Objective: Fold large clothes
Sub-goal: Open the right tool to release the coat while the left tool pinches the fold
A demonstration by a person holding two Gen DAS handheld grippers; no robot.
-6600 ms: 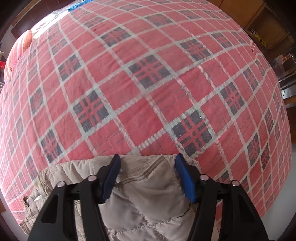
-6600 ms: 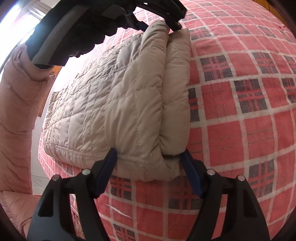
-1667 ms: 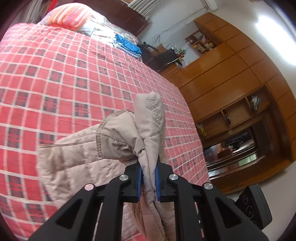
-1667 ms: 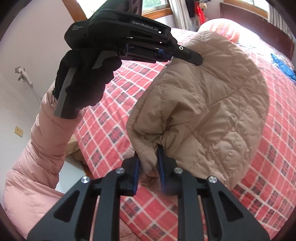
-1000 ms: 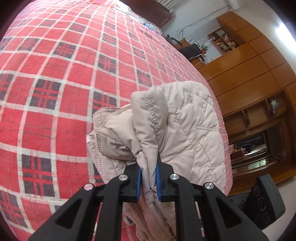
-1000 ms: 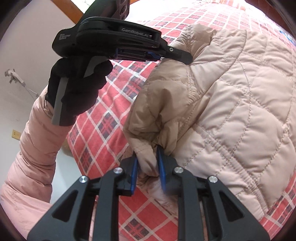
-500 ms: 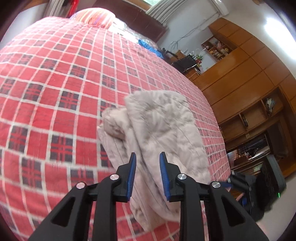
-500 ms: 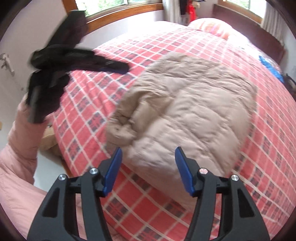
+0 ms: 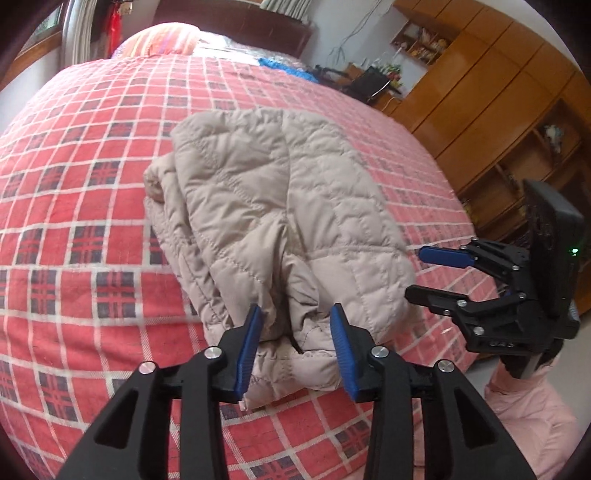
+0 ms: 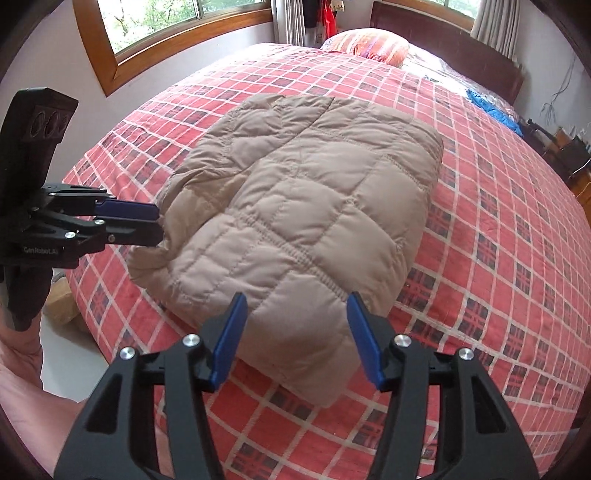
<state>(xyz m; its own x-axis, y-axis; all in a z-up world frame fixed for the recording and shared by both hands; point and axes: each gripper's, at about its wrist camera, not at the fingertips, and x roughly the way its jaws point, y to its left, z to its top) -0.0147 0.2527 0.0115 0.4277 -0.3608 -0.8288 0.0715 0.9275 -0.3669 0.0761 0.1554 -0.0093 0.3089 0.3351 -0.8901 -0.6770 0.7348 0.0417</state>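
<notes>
- The left gripper (image 9: 295, 339) sits nearest the lens in the left wrist view, its 2 blue pads spread moderately wide and holding nothing; the near end of the bundle lies just beyond and between them.
- The right gripper (image 10: 293, 334) is likewise spread wide and empty, poised over the near short edge of the quilted jacket (image 10: 303, 221).
- That beige jacket lies folded into a thick rectangle on the red plaid bedspread (image 10: 498, 258), near the foot-side edge of the bed.
- Its long axis runs away from the right gripper towards the pillow (image 10: 369, 46); the left gripper meets it at the layered side edge, so it looks the nearer one for tidying those loose layers.
- The fold appears nearly finished; any next move likely squares the bulging left edge.
- Beyond stand a window (image 10: 177, 18) and wooden cabinets (image 9: 498, 92).
</notes>
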